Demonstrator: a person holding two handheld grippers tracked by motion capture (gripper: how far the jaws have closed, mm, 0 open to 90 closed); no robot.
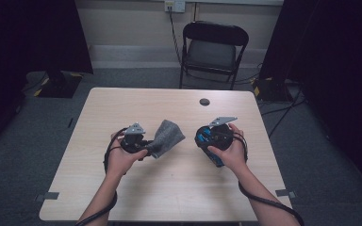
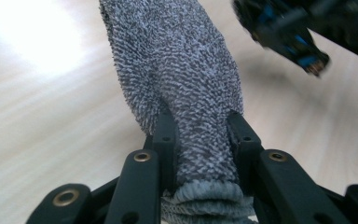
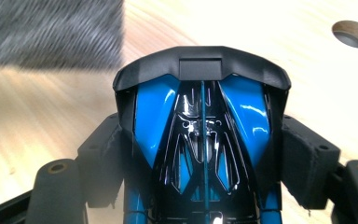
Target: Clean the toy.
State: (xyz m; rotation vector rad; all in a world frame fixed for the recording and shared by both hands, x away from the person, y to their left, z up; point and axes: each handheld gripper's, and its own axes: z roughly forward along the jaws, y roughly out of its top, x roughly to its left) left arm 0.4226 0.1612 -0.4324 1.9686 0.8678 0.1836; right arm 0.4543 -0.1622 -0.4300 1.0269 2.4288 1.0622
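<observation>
Left tool (image 1: 143,145) clenched on a grey cloth (image 1: 167,137); in the left gripper view both jaws press into the cloth's (image 2: 186,79) bunched end, its hemmed edge sitting down between them, the rest running out ahead of the tool, nubbly weave plain to see. From the high view the cloth is lifted off the table (image 1: 169,193), fanning up and to the right of the left hand (image 1: 122,157), toward the table's middle. Right tool (image 1: 206,137) grasping a blue and black toy car (image 1: 212,141); in the right gripper view the car (image 3: 200,135) sits between the two jaws, pads pressed on its flanks, glossy blue panels facing the camera. Car is just right of the cloth, the two near but apart. Right hand (image 1: 231,150) holds its tool above the table. A round hole (image 1: 204,101) in the table lies beyond the cloth and car, toward the far edge. A black chair (image 1: 212,49) stands behind the table.
</observation>
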